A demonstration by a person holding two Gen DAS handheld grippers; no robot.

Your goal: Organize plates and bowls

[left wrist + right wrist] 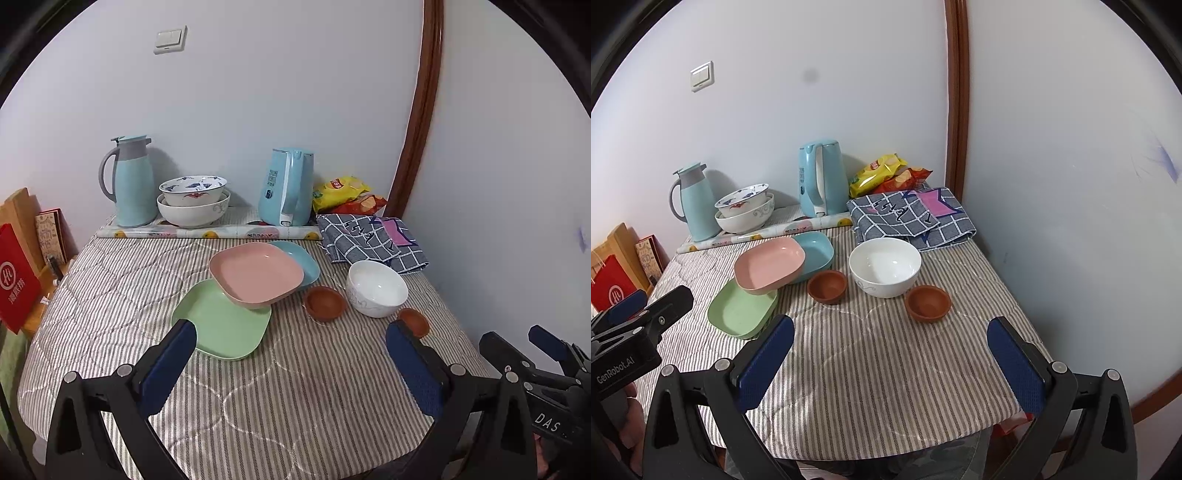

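A pink plate point(256, 273) point(770, 266) lies tilted across a green plate point(221, 321) point(740, 310) and a blue plate point(301, 260) point(816, 253). A white bowl point(376, 288) point(884, 267) stands to their right between two small brown bowls point(325, 302) point(413, 321) point(827, 286) point(928, 302). My left gripper point(291, 350) is open and empty, above the near table, close to the green plate. My right gripper point(892, 349) is open and empty, in front of the bowls.
At the back stand a thermos point(131, 181), two stacked patterned bowls point(194, 201), an electric kettle point(286, 186), snack bags point(343, 194) and a folded checked cloth point(369, 236). The striped tablecloth point(295, 398) covers the table. Walls close the back and right. Bags point(16, 273) stand at left.
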